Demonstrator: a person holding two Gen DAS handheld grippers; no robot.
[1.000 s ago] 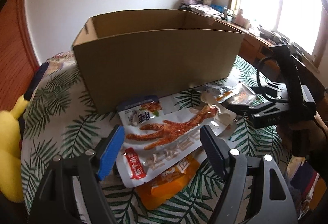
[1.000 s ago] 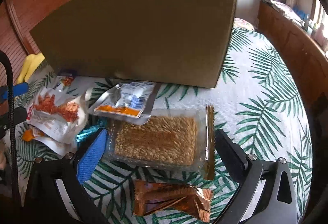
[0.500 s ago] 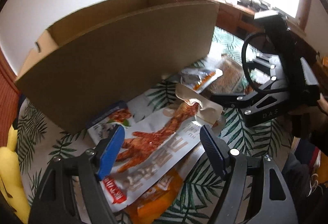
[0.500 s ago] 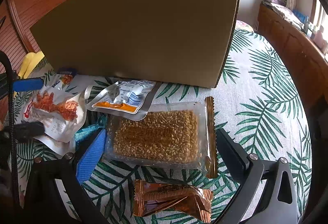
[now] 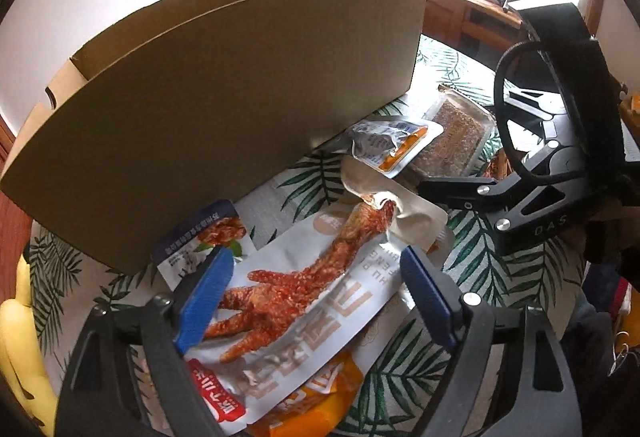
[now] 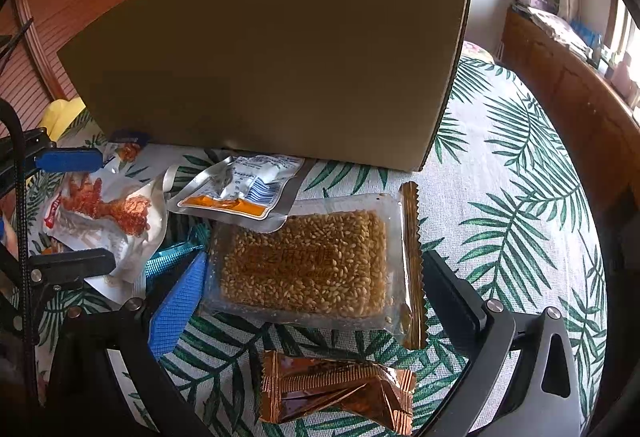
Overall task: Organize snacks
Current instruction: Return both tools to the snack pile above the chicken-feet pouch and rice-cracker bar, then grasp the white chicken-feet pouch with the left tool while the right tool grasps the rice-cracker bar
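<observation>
Left wrist view: the spread-open left gripper (image 5: 312,293) was poised astride the chicken-foot packet (image 5: 304,301) before the cardboard box (image 5: 224,109); the right gripper (image 6: 316,289), likewise unclenched, was framing the sesame brittle (image 6: 308,261), ready for boxing.

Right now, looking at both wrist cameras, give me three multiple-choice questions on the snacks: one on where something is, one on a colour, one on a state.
1. Where does the sesame bar lie?
A. inside the cardboard box
B. on the tablecloth, between the right tongs' fingers
C. on the floor

2. What colour is the twisted candy wrapper nearest the right camera?
A. copper
B. green
C. white

3. How are the left tongs set over the chicken-foot packet?
A. open, fingers either side of it
B. shut on it
C. lifting it into the box

Answers: B, the bar lies flat on the leaf-print tablecloth in front of the cardboard box; A, its foil is shiny copper; A, the packet lies flat with gaps at both blue pads.
</observation>
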